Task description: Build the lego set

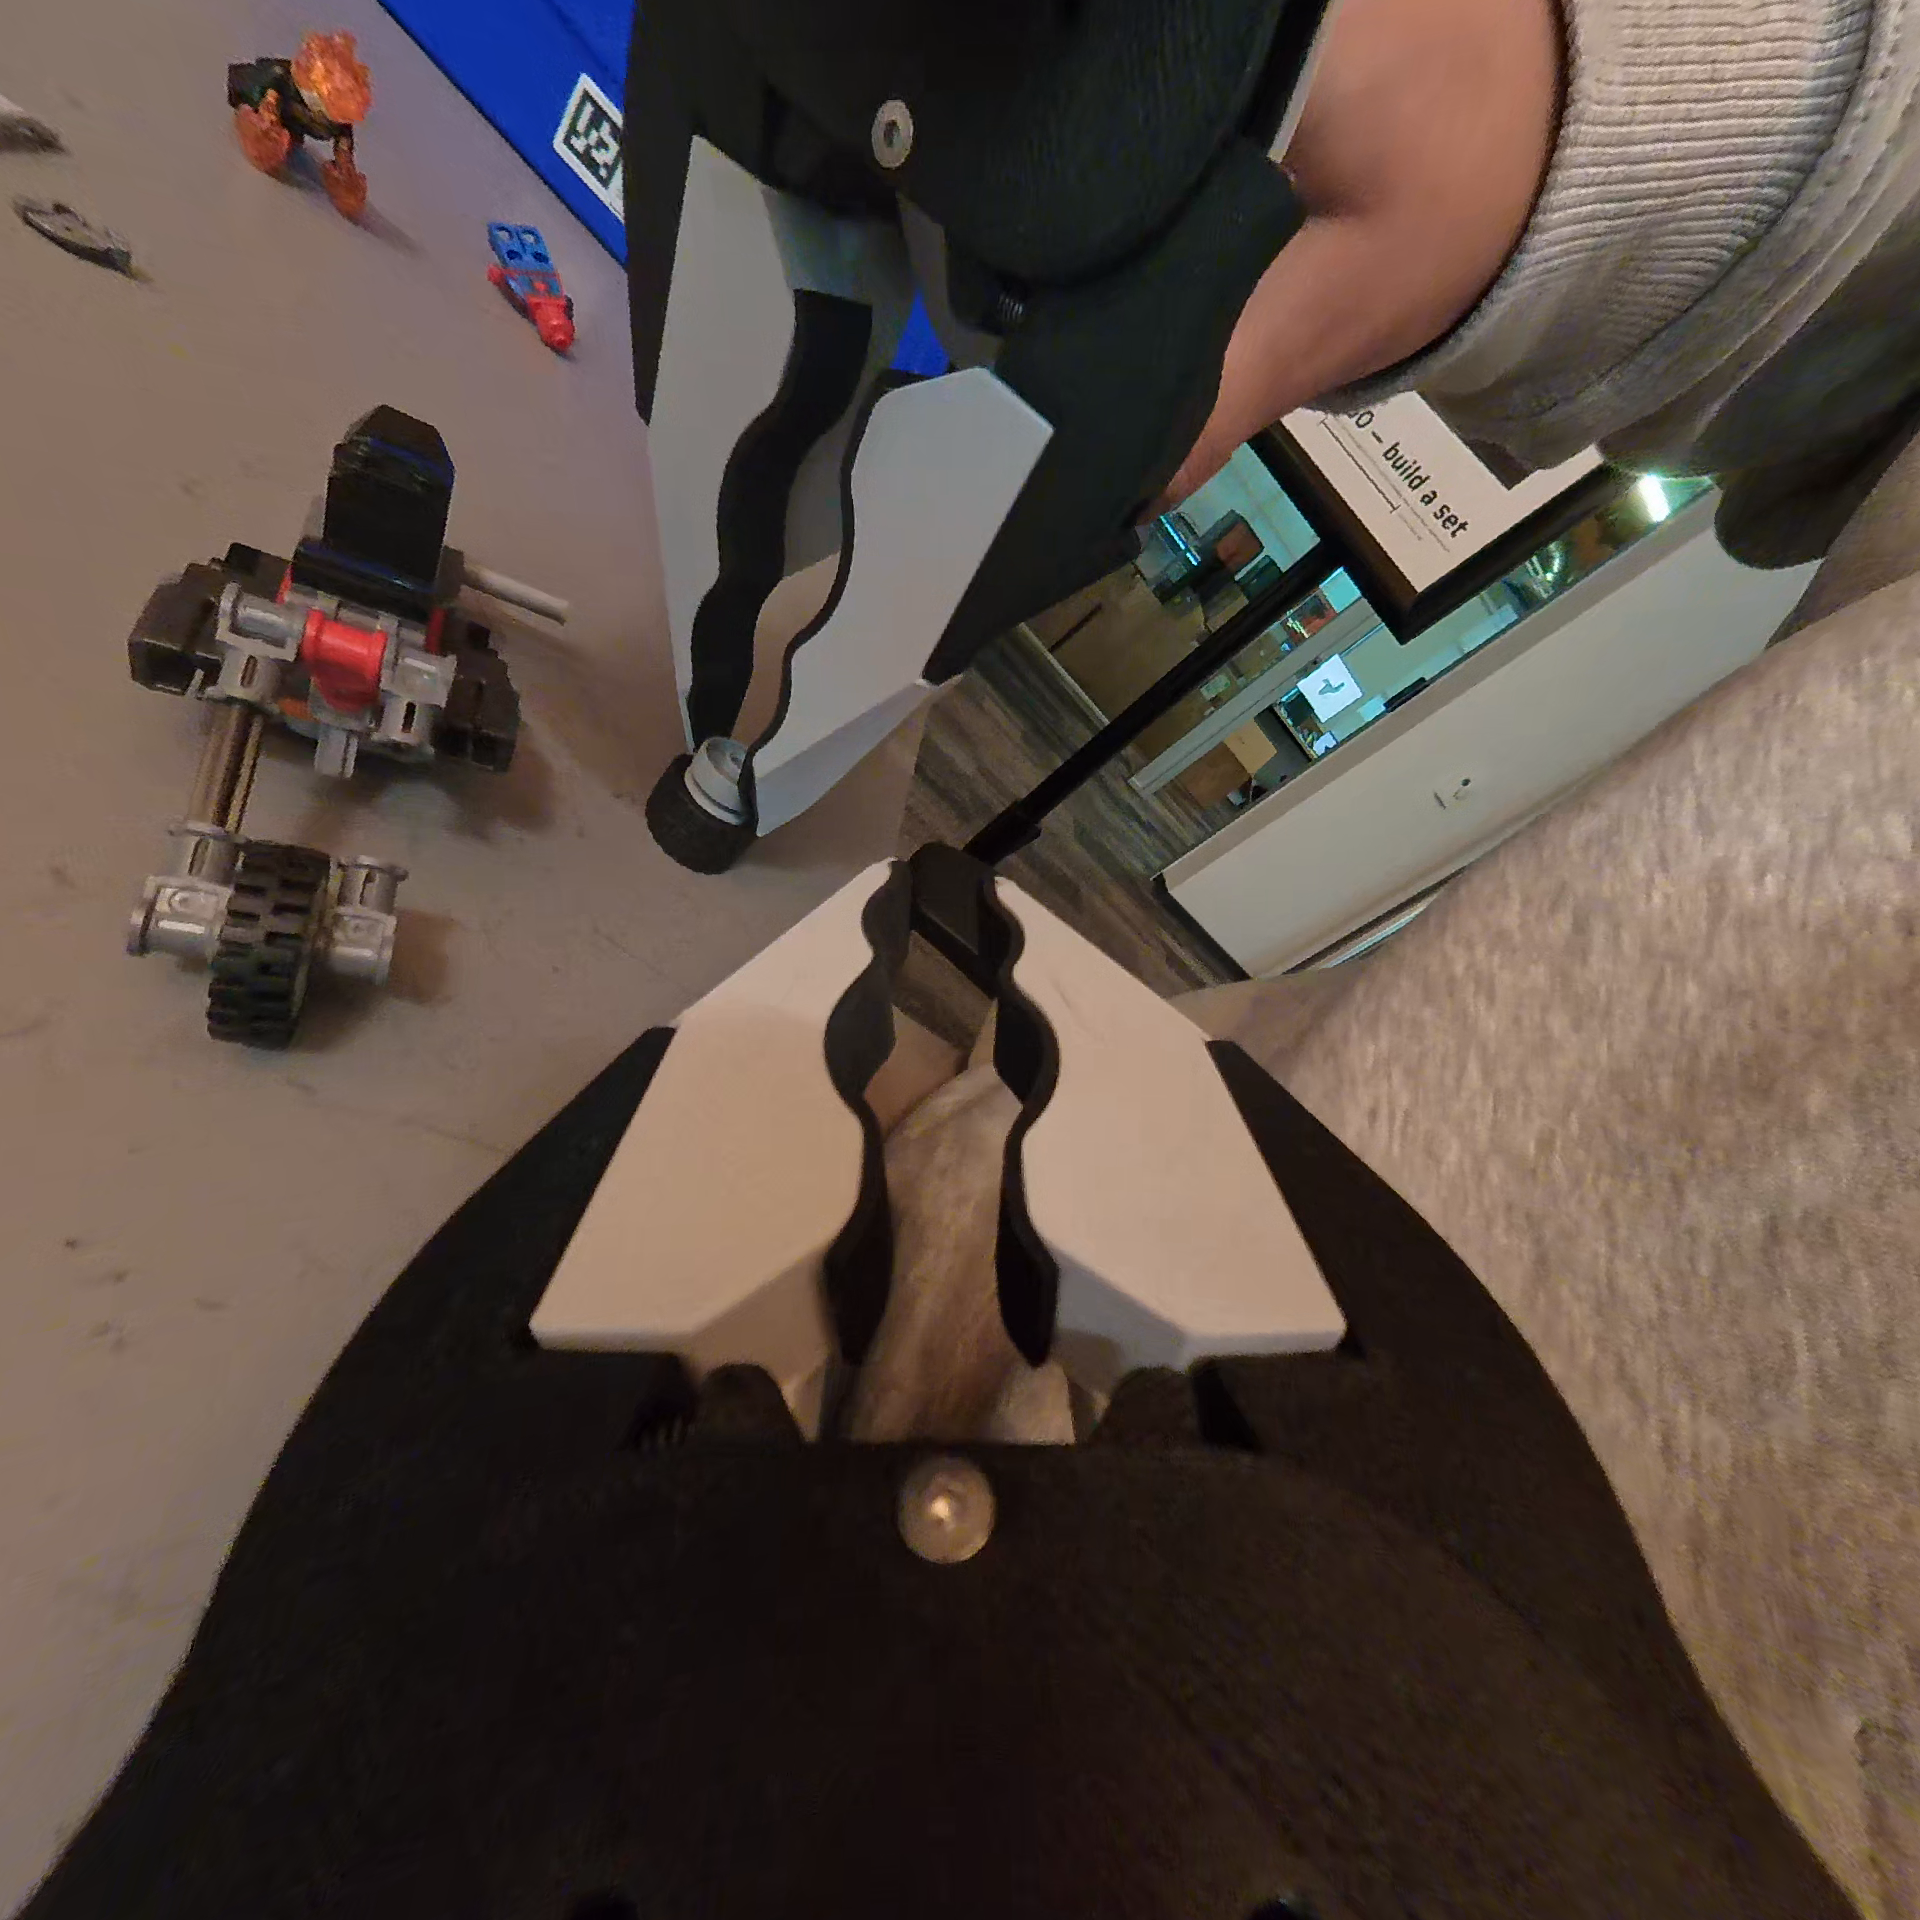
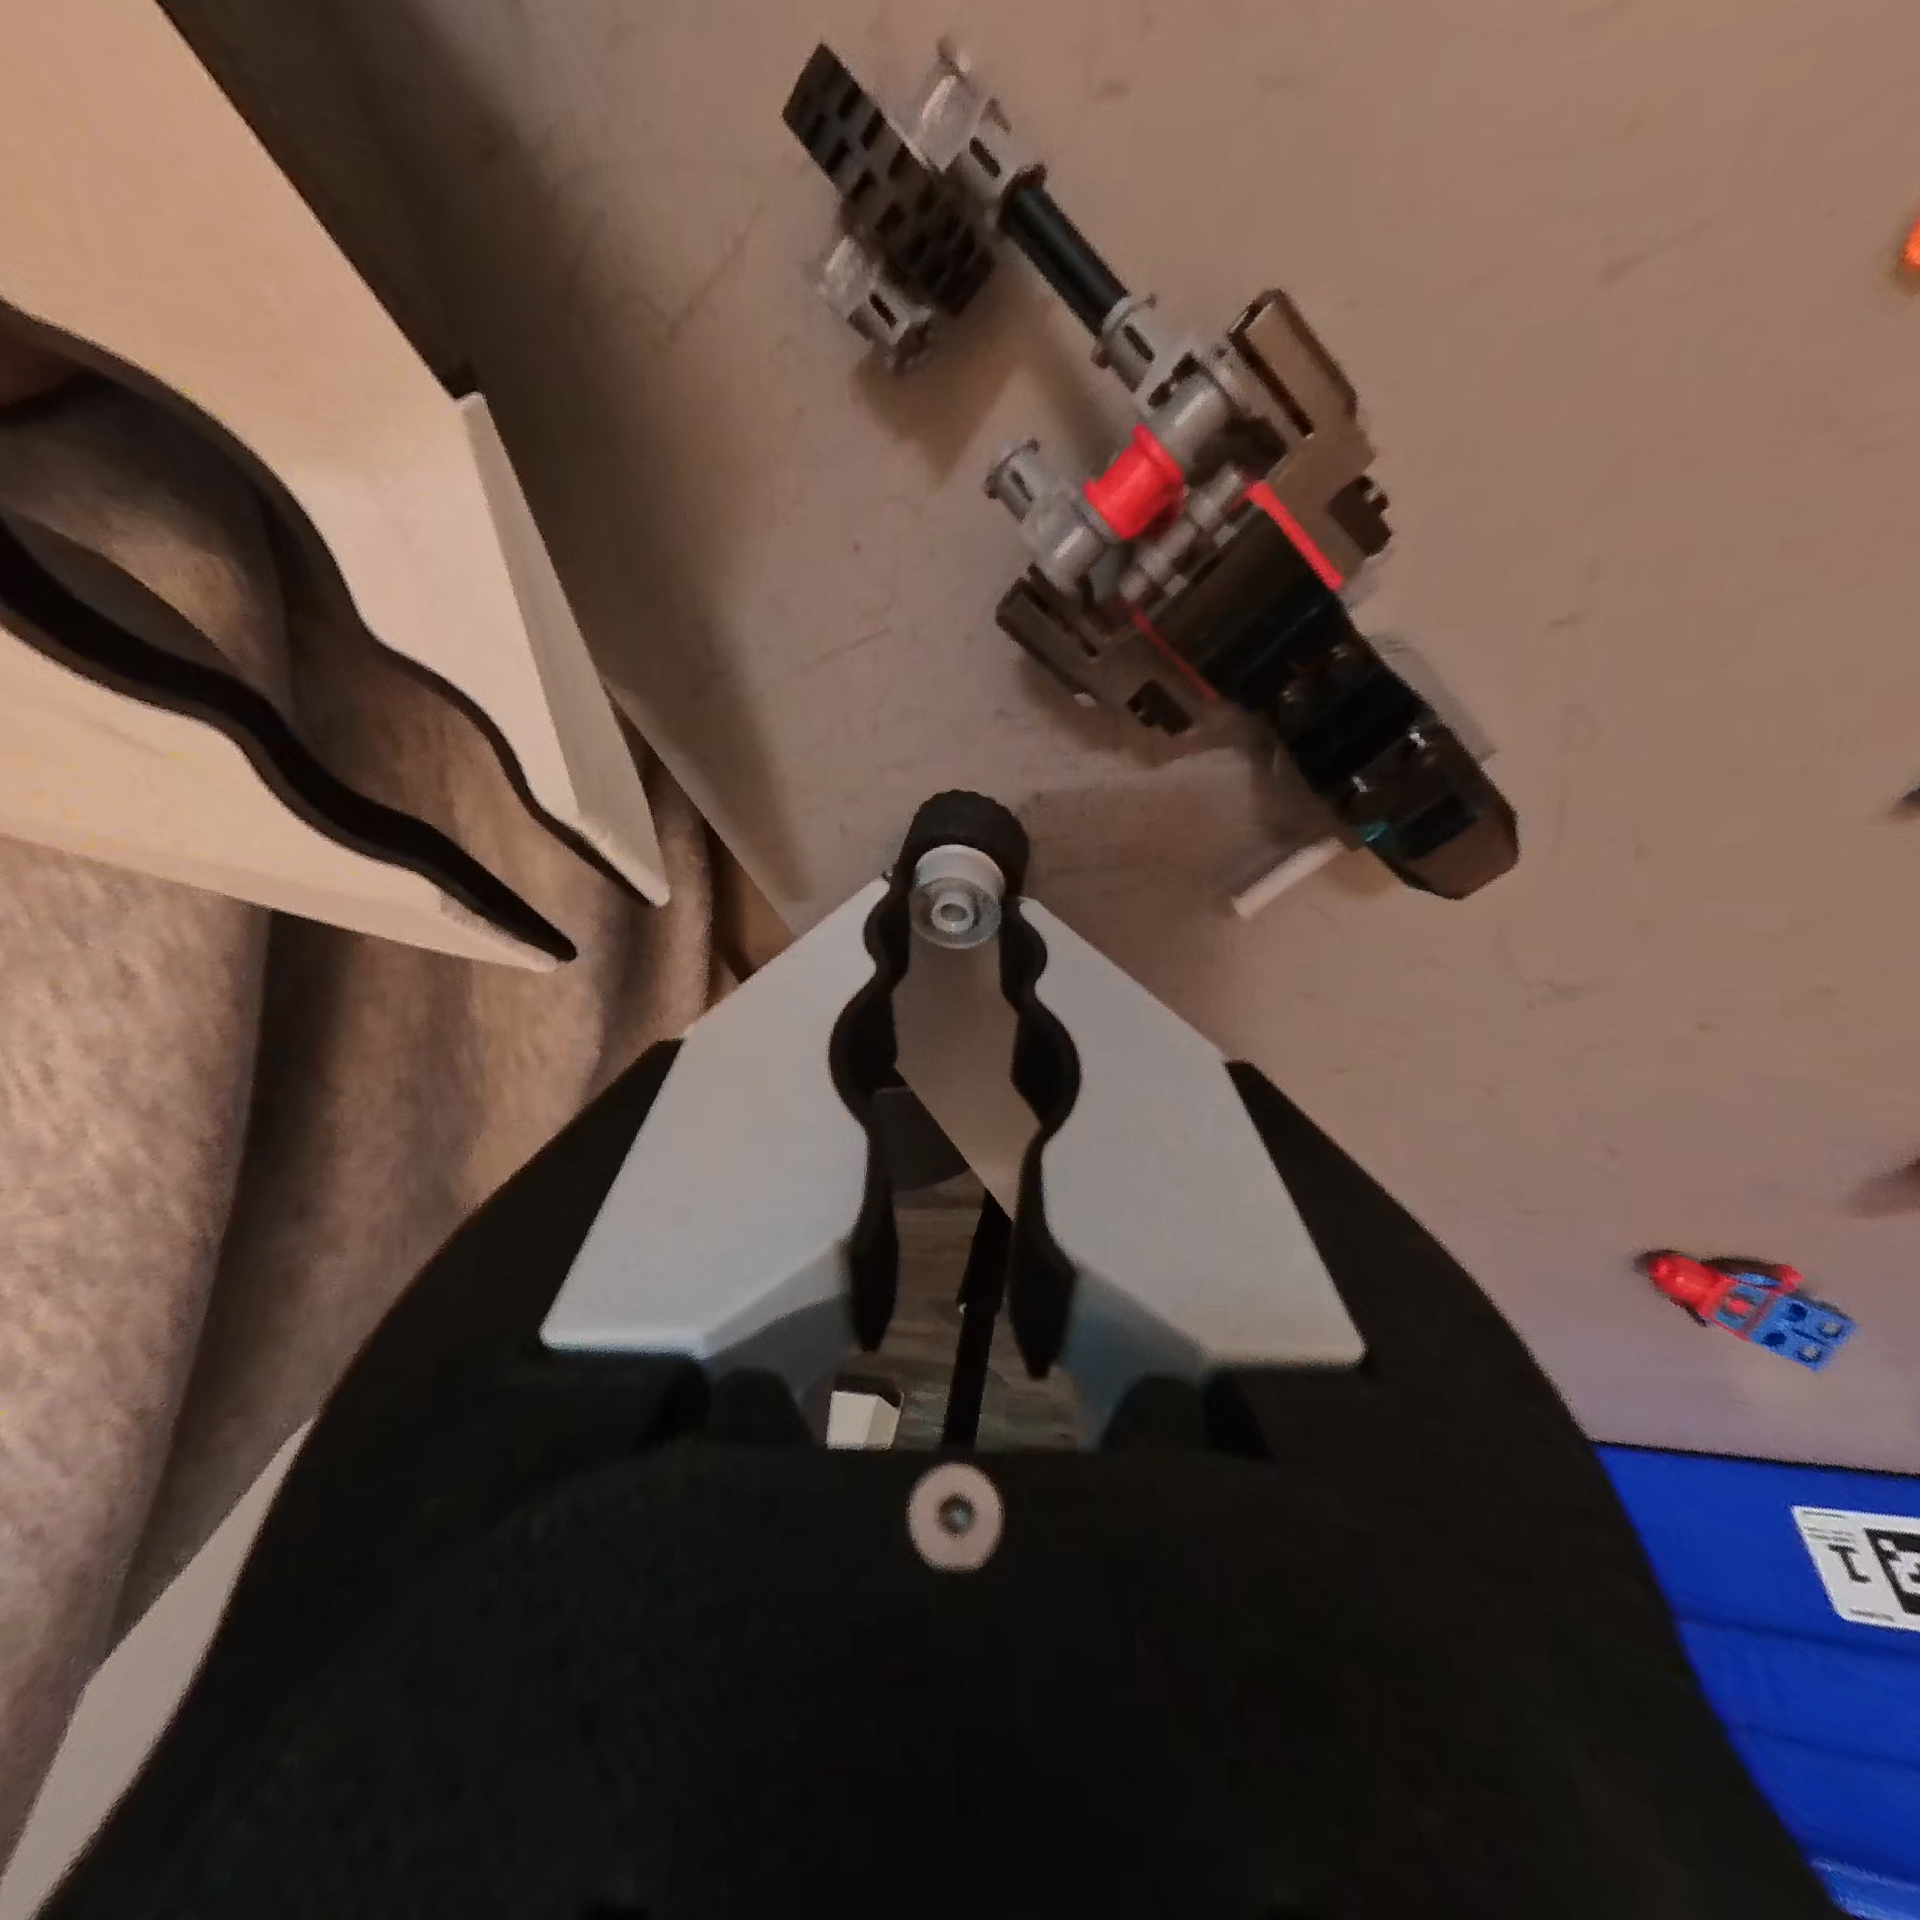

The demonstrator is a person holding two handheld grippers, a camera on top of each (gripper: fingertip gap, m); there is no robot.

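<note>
Clearly the right gripper (image 2: 956,914) is clamped on a small black wheel with a grey hub (image 2: 958,883), held at its fingertips. The left gripper (image 1: 940,914) has its jaws nearly together around a small black piece (image 1: 948,902) (its shape is hard to make out). Beyond the right gripper's tips, on the table (image 2: 1558,987), lies the half-built lego vehicle (image 2: 1195,520), somewhat blurred. A blue box (image 2: 1766,1662) with a printed marker sticker is cut off beside the right gripper's base. A framed sign (image 1: 1392,488) with writing stands ahead of the left gripper.
</note>
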